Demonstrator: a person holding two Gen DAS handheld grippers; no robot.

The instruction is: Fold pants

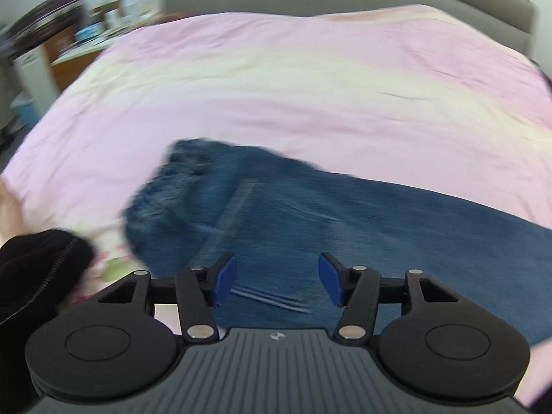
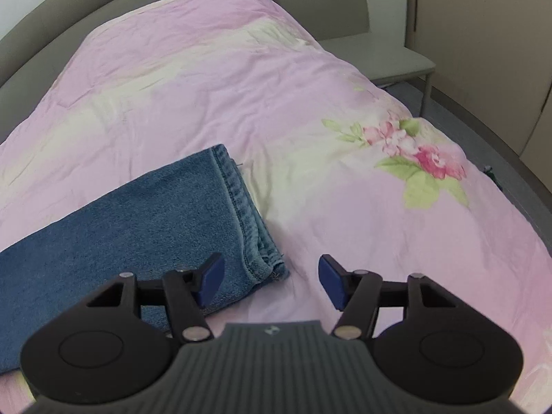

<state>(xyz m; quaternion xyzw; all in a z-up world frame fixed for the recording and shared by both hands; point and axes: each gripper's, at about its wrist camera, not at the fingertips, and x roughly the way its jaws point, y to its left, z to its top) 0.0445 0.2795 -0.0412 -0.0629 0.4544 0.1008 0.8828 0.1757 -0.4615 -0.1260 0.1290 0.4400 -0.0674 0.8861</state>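
The left gripper (image 1: 277, 283) is held released above the blue jeans (image 1: 310, 214), nothing between its pads. The right gripper (image 2: 270, 284) is likewise released, over the hem corner. The jeans are laid flat on the pink bedspread (image 2: 241, 86). Beyond, a grey chair (image 2: 345, 17) is seen.

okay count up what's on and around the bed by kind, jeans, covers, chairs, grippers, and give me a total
Jeans: 1, blue denim, lying on the cover
Bed cover: 1, pink with a flower print
Chair: 1, grey, beside the bed
Grippers: 2, left gripper and right gripper, both with fingers apart and nothing between them
Total: 5
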